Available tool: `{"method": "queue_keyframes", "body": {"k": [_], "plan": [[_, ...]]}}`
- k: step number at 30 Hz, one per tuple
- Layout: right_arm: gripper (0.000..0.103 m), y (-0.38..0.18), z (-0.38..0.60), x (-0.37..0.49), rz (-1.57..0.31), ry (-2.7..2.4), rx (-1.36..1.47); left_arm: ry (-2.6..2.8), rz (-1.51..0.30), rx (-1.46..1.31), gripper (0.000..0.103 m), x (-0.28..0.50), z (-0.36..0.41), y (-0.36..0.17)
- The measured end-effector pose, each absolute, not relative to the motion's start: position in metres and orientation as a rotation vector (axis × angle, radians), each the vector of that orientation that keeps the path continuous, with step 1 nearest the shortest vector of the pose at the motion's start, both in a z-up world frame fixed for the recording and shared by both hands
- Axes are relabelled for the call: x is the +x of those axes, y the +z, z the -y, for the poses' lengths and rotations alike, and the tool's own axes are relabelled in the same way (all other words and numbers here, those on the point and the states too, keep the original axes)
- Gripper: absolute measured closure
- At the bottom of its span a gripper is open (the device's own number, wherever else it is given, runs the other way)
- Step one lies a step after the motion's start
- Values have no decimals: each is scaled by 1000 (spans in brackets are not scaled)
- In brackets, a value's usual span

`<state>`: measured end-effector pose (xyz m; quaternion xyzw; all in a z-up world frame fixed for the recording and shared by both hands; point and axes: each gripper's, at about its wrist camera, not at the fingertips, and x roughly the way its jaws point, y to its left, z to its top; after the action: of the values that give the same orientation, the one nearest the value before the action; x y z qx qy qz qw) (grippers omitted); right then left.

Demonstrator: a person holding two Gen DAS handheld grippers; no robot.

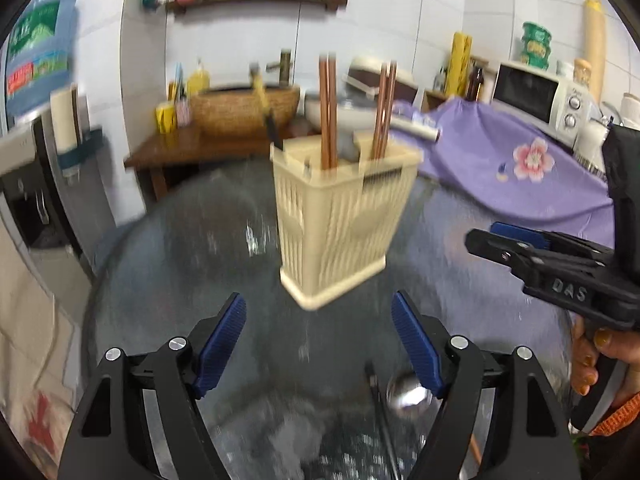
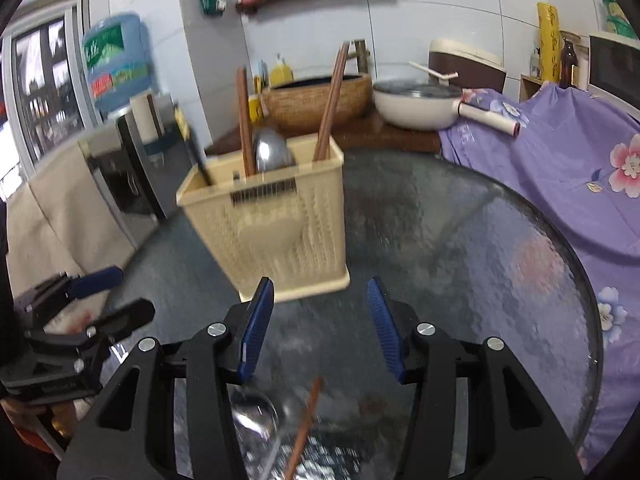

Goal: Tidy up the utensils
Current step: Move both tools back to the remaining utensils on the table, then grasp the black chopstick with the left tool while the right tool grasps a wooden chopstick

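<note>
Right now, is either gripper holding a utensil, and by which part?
Neither. The left gripper and right gripper are both open and empty; a spoon lies loose on the table.

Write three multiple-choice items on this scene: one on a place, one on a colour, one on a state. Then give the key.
1. Where does the loose spoon lie?
A. On the glass table
B. In the pan
C. On the shelf

2. What colour is the utensil holder?
A. Blue
B. Cream
C. Purple

3. How does the right gripper stand?
A. Shut on a chopstick
B. Shut on the spoon
C. Open, holding nothing

Key: 1 A, it lies on the glass near the grippers. 2 B, its slatted walls are cream. 3 C, nothing sits between its blue pads.
</note>
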<state>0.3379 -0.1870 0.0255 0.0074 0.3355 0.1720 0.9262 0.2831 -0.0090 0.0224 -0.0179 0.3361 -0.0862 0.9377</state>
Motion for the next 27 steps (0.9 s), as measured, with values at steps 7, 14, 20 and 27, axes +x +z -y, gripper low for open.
{"method": "queue_keyframes", "body": {"k": [7,14,20,27], "plan": [[53,-17,183,294,-784,309,-80,-198,-784,-36,33,262,17,-14],[59,-56,175,269,-898,333,-78,-243,-859,-6,54,246,35,-39],[67,-68,172,265,-933,322,-72,-263,-907,2,61,238,43,-54],[76,-74,171,270,-962,307,-61,-270,-920,-3,62,237,49,-60]]}}
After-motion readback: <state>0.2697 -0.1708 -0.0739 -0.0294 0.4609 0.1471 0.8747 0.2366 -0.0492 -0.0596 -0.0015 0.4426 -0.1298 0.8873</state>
